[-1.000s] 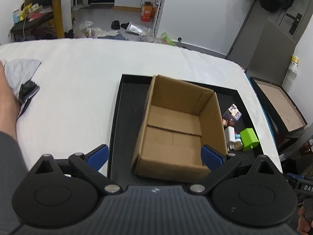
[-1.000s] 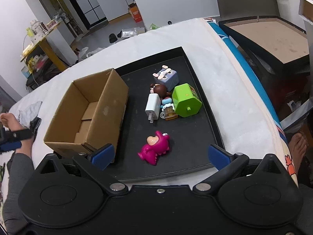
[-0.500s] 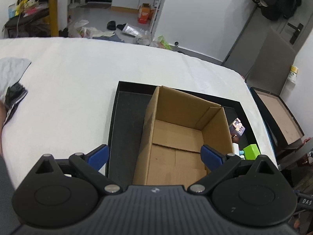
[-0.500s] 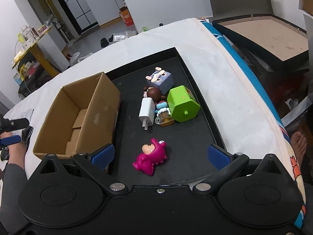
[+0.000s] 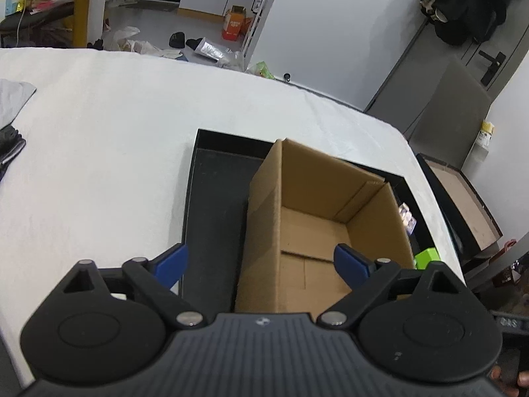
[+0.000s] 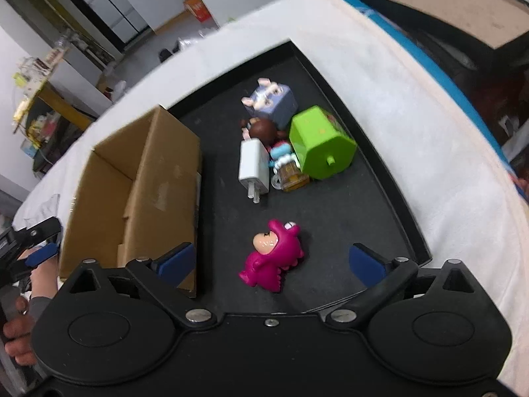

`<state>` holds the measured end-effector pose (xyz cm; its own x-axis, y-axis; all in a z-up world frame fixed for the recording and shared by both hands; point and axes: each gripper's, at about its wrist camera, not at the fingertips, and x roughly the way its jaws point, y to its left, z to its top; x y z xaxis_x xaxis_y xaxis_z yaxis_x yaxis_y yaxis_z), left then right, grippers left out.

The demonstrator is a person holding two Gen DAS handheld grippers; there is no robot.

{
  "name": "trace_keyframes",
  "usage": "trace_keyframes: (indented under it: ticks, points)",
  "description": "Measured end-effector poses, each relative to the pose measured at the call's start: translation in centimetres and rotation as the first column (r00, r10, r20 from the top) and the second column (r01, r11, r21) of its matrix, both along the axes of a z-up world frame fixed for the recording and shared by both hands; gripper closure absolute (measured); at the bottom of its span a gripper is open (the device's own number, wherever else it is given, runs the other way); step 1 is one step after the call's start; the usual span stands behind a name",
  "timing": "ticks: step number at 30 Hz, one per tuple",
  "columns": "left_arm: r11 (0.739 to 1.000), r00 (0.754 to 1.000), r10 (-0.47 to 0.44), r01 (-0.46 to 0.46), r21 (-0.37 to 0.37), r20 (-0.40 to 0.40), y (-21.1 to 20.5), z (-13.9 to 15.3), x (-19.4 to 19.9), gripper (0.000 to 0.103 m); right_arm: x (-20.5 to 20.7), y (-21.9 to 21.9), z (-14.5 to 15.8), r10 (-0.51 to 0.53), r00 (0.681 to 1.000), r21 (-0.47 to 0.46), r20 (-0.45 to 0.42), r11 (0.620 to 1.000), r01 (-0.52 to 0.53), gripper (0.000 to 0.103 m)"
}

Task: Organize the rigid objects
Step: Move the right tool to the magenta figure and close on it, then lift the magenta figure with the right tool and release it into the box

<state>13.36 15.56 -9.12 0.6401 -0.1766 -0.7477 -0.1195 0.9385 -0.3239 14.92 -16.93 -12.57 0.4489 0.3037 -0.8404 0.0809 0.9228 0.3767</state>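
An open empty cardboard box point(image 5: 317, 228) point(image 6: 145, 185) stands on a black tray point(image 5: 215, 195) point(image 6: 334, 205). Right of the box lie a pink dinosaur figure point(image 6: 272, 259), a white charger point(image 6: 253, 165), a green block point(image 6: 319, 144), a grey-blue rabbit cube point(image 6: 271, 101), a brown-haired doll point(image 6: 263, 130) and a small amber mug toy point(image 6: 291, 175). My left gripper point(image 5: 261, 263) is open and empty, above the box's near-left wall. My right gripper point(image 6: 271, 259) is open and empty, with the pink dinosaur between its fingers in view.
The tray sits on a white cloth-covered table point(image 5: 99, 139). A grey cloth and dark item point(image 5: 10, 122) lie at the far left. A dark framed board point(image 5: 459, 198) stands beyond the right table edge. The left gripper shows in the right wrist view point(image 6: 33, 244).
My left gripper has drawn back and lowered, so the box fills more of its view. My right gripper has moved forward and down toward the pink dinosaur. Both stay open.
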Motion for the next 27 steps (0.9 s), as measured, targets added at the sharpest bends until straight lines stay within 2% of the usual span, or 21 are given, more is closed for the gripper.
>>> trace_keyframes:
  ticks: [4,6,8,12,18,20,22,23,24,27]
  points:
    - [0.999,0.999,-0.012,0.010,-0.042,-0.030,0.3,-0.8,-0.4,0.026,1.0,0.8,-1.6,-0.027,0.997,-0.008,-0.078,1.000,0.026,0.007]
    - [0.998,0.998,-0.013,0.010,-0.070,-0.053,0.4,-1.2,-0.5,0.041,1.4,1.4,-2.1,-0.026,0.995,-0.020,-0.096,1.000,0.024,0.007]
    - [0.994,0.998,-0.015,0.007,-0.105,-0.067,0.4,-1.6,-0.5,0.051,1.7,2.0,-2.5,-0.029,0.993,-0.043,-0.112,0.999,0.024,0.008]
    - [0.992,0.995,-0.018,0.005,-0.127,-0.098,0.3,-1.8,-0.6,0.065,2.5,2.6,-2.9,-0.038,0.991,-0.060,-0.129,0.998,0.030,0.014]
    - [0.988,0.994,0.013,-0.030,-0.150,-0.112,0.4,-1.6,-0.8,0.067,3.4,3.1,-4.1,-0.056,0.983,-0.105,-0.175,0.994,0.038,0.019]
    - [0.989,0.993,0.020,-0.038,-0.145,-0.120,0.4,-1.7,-0.7,0.067,3.4,3.2,-4.5,-0.050,0.985,-0.125,-0.166,0.992,0.030,0.022]
    - [0.989,0.992,0.020,-0.038,-0.144,-0.128,0.3,-2.0,-0.6,0.067,3.3,3.6,-4.3,-0.035,0.988,-0.164,-0.153,0.986,0.010,0.036]
    - [0.988,0.991,0.021,-0.041,-0.147,-0.134,0.3,-2.1,-0.6,0.067,3.3,3.7,-4.2,-0.033,0.988,-0.177,-0.149,0.984,0.006,0.050]
    - [0.988,0.990,0.022,-0.043,-0.151,-0.140,0.4,-2.3,-0.6,0.067,3.4,3.5,-4.1,-0.032,0.988,-0.173,-0.151,0.985,0.006,0.056]
    - [0.987,0.989,0.023,-0.046,-0.154,-0.148,0.5,-2.4,-0.7,0.067,3.3,2.7,-3.8,-0.041,0.984,-0.123,-0.171,0.992,0.020,0.058]
